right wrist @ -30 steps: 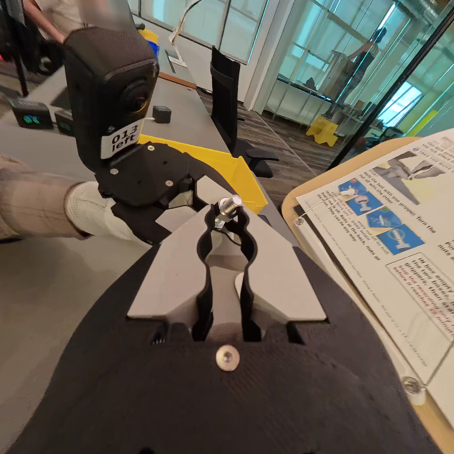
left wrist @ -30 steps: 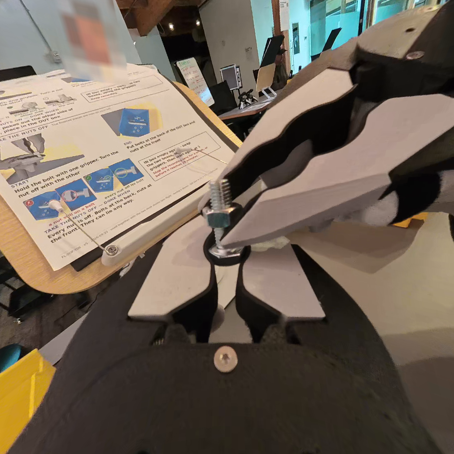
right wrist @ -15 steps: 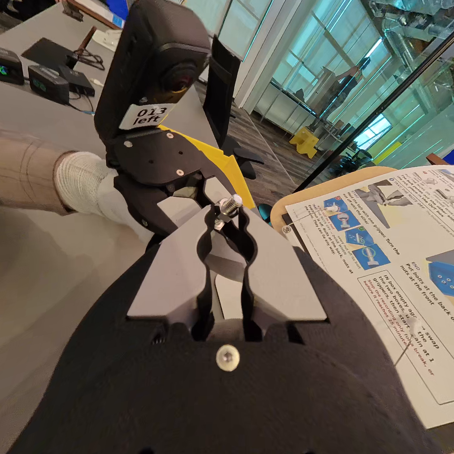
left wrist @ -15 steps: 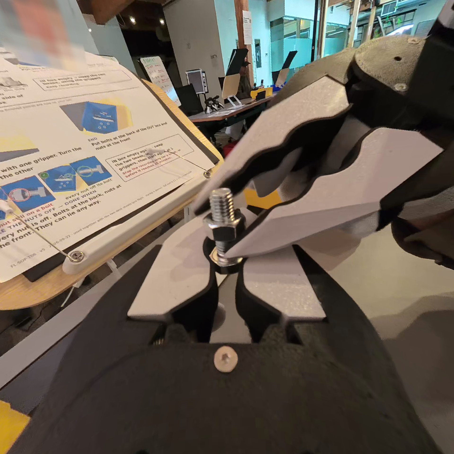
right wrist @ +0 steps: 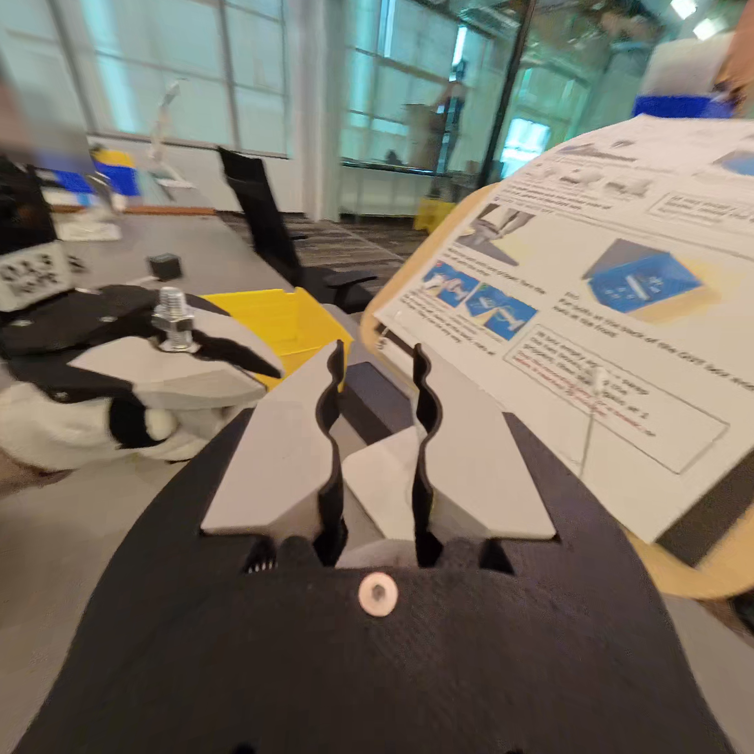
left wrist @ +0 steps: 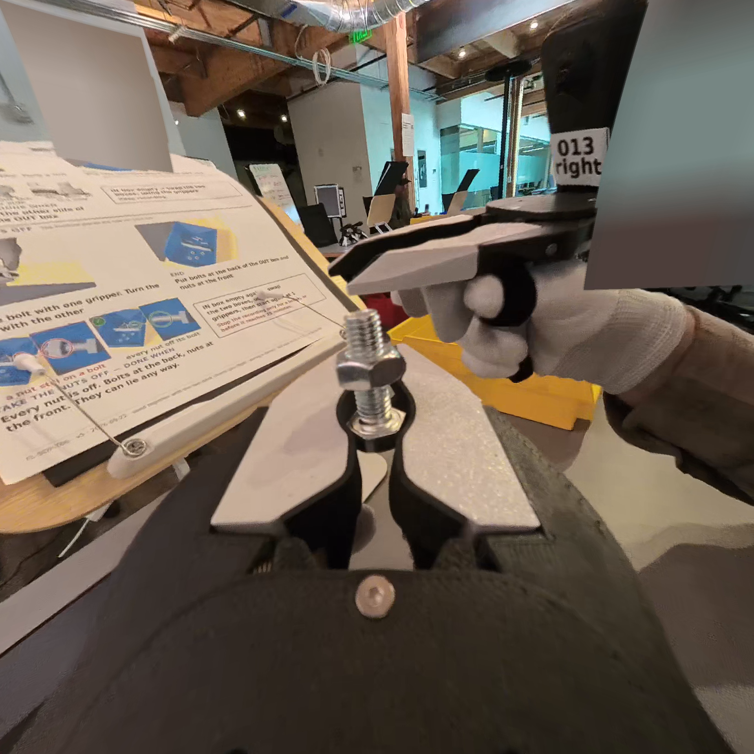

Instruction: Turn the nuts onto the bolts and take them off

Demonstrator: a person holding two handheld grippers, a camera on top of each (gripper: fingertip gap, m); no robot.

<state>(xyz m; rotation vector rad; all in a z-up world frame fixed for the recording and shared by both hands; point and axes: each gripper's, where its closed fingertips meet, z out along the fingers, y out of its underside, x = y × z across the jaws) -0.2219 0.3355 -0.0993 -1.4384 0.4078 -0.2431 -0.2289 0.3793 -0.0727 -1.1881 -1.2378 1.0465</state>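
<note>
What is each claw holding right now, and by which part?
Left claw grips the bolt by its head end, nut above the fingers. Right claw is open, holding nothing.

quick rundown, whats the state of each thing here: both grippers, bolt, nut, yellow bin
left gripper: shut on the bolt's head end
right gripper: open, holding nothing, off the nut
bolt: upright, threaded end up
nut: threaded on mid-shaft, gap above the bolt head
yellow bin: on the table, open top; what I can see of the inside looks empty
instruction sheet: propped on a tilted wooden board

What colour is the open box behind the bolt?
Bright yellow; the box shows best in the left wrist view.
</note>
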